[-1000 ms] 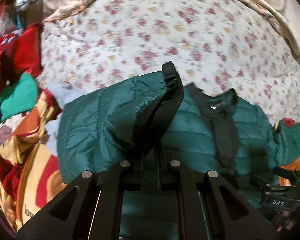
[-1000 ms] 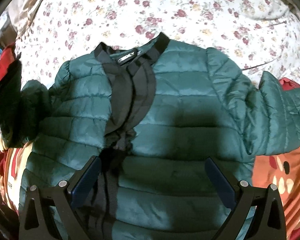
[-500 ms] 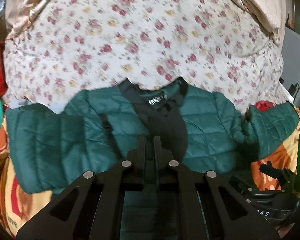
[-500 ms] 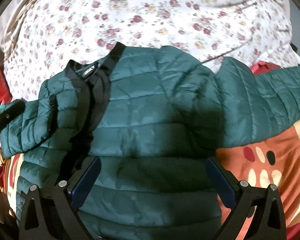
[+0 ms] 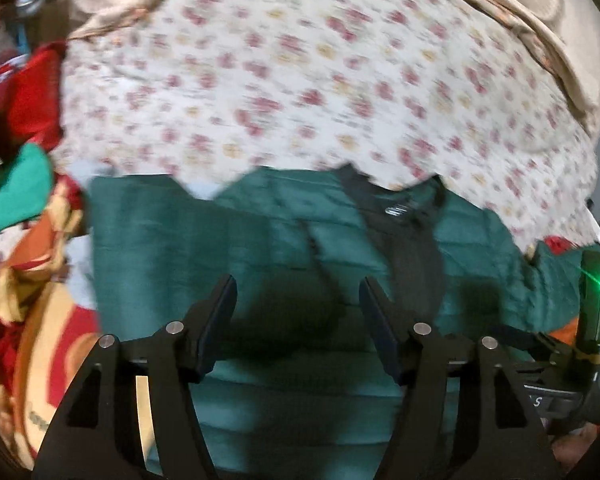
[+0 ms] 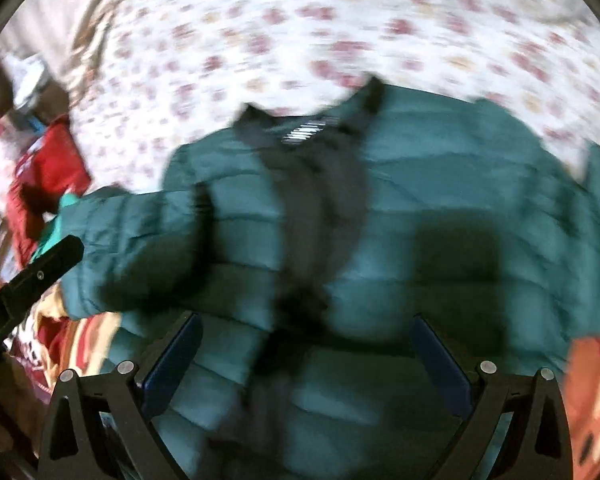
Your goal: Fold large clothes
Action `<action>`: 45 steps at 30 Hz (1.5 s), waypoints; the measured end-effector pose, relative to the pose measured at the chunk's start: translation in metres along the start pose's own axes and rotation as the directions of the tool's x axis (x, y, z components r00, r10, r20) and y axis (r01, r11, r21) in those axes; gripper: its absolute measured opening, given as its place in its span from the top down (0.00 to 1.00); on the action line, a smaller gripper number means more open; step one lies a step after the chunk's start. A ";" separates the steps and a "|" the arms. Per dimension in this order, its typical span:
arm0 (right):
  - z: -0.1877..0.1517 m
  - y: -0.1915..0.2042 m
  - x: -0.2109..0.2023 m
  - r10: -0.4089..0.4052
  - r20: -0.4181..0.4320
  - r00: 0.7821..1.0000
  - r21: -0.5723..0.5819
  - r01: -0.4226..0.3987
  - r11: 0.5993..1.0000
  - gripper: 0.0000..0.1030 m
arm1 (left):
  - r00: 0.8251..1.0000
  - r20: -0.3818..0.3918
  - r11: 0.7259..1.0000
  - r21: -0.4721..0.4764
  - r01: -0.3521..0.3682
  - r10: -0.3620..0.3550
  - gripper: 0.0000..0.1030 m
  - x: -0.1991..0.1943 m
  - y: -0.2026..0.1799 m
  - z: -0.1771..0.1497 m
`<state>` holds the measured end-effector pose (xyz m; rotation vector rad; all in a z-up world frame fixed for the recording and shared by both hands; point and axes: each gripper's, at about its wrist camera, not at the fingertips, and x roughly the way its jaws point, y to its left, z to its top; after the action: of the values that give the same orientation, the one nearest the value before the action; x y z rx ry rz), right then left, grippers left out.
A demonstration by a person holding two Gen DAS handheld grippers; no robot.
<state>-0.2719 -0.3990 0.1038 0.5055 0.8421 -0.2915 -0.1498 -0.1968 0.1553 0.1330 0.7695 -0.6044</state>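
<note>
A dark green quilted jacket (image 5: 260, 248) with a black collar and front strip lies front-up on the bed. One sleeve (image 5: 140, 220) is stretched out flat to the left. My left gripper (image 5: 296, 292) hovers over the jacket's chest with its jaws opening and nothing between them. In the right wrist view the jacket (image 6: 440, 208) fills the middle and the same sleeve (image 6: 140, 248) lies at the left. My right gripper (image 6: 306, 336) stands wide open above the lower front, holding nothing. Both views are blurred.
A floral sheet (image 5: 300, 80) covers the bed behind the jacket. Red clothes (image 5: 32, 92) and a bright green garment (image 5: 16, 192) are piled at the left. An orange and yellow patterned blanket (image 5: 40, 320) lies under the jacket's near side, and a beige cover (image 5: 540, 40) rims the back.
My left gripper was shut on the sleeve's black cuff a second ago; now it is open and the sleeve lies flat to the left. Both views have swung sideways. The right gripper stays open.
</note>
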 end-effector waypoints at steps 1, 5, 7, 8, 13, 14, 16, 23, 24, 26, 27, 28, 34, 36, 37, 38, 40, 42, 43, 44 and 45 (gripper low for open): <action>0.003 0.009 0.008 0.013 -0.001 1.000 -0.016 -0.013 1.000 0.00 | 1.000 0.006 1.000 -0.015 -0.018 0.018 0.38 -0.001 0.010 0.000; 0.014 0.041 0.043 0.051 -0.027 0.998 -0.051 -0.053 0.997 0.00 | 0.996 0.038 0.990 -0.122 -0.077 0.082 0.38 -0.005 0.056 -0.001; 0.020 0.052 0.055 0.075 -0.025 0.997 -0.057 -0.076 0.995 0.00 | 0.992 0.055 0.978 -0.181 -0.099 0.111 0.38 -0.006 0.078 -0.003; 0.024 0.058 0.061 0.078 -0.018 0.997 -0.062 -0.079 0.995 0.00 | 0.991 0.060 0.974 -0.198 -0.105 0.119 0.38 -0.006 0.084 -0.004; 0.039 0.082 0.093 0.126 -0.028 0.992 -0.062 -0.128 0.990 0.01 | 0.990 0.037 0.959 -0.254 -0.125 0.139 0.38 0.008 0.112 -0.009; 0.041 0.084 0.100 0.130 -0.039 0.991 -0.061 -0.133 0.989 0.04 | 0.991 0.015 0.959 -0.257 -0.122 0.131 0.38 0.015 0.116 -0.010; 0.042 0.088 0.119 0.116 -0.073 0.991 -0.059 -0.121 0.991 0.12 | 0.993 -0.007 0.960 -0.257 -0.115 0.117 0.38 0.024 0.117 -0.010; 0.039 0.091 0.131 0.080 -0.022 0.997 -0.105 -0.081 0.991 0.82 | 0.992 -0.030 0.963 -0.239 -0.123 0.120 0.38 0.036 0.115 -0.012; 0.039 0.090 0.127 0.081 -0.014 0.997 -0.115 -0.082 0.990 0.86 | 0.992 -0.028 0.962 -0.244 -0.123 0.120 0.38 0.035 0.116 -0.012; 0.039 0.090 0.113 0.092 0.007 0.996 -0.129 -0.091 0.988 0.93 | 0.992 -0.023 0.960 -0.250 -0.123 0.121 0.38 0.033 0.117 -0.012; 0.039 0.088 0.107 0.098 0.015 0.995 -0.132 -0.095 0.987 0.94 | 0.992 -0.015 0.959 -0.256 -0.122 0.122 0.38 0.031 0.118 -0.012; 0.038 0.087 0.097 0.105 0.032 0.994 -0.140 -0.100 0.985 0.94 | 0.992 -0.010 0.958 -0.261 -0.121 0.123 0.38 0.029 0.118 -0.012; 0.037 0.069 0.051 0.080 0.120 0.990 -0.163 -0.060 0.985 0.95 | 0.993 0.034 0.947 -0.306 -0.096 0.112 0.38 0.015 0.124 -0.011; 0.040 0.052 0.033 0.044 0.162 0.986 -0.148 -0.020 0.989 0.95 | 0.993 0.048 0.946 -0.313 -0.089 0.110 0.38 0.010 0.125 -0.012; 0.042 0.041 0.025 0.019 0.179 0.984 -0.132 0.004 0.991 0.95 | 0.993 0.051 0.945 -0.314 -0.089 0.110 0.38 0.010 0.125 -0.012; 0.043 0.030 0.019 -0.010 0.191 0.982 -0.118 0.033 0.992 0.95 | 0.992 0.047 0.946 -0.311 -0.093 0.113 0.38 0.011 0.124 -0.013; 0.045 0.012 0.009 -0.061 0.209 0.976 -0.092 0.082 0.992 0.95 | 0.993 0.026 0.951 -0.294 -0.101 0.113 0.38 0.016 0.121 -0.014; 0.046 -0.012 0.000 -0.112 0.220 0.969 -0.060 0.128 0.990 0.95 | 0.993 0.006 0.956 -0.273 -0.108 0.114 0.38 0.022 0.116 -0.017; 0.046 -0.022 -0.005 -0.134 0.224 0.965 -0.048 0.148 0.988 0.95 | 0.993 0.000 0.958 -0.264 -0.112 0.116 0.38 0.024 0.114 -0.018; 0.045 -0.033 -0.009 -0.160 0.228 0.960 -0.033 0.172 0.985 0.95 | 0.993 -0.009 0.961 -0.249 -0.119 0.120 0.38 0.027 0.111 -0.019; 0.044 -0.046 -0.013 -0.182 0.230 0.956 -0.016 0.190 0.982 0.95 | 0.992 -0.015 0.964 -0.235 -0.124 0.124 0.38 0.029 0.108 -0.020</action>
<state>-0.2728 -0.4608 0.1244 0.3489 0.6705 -0.4965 -0.0856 -0.1152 0.1100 -0.0372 0.8214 -0.3907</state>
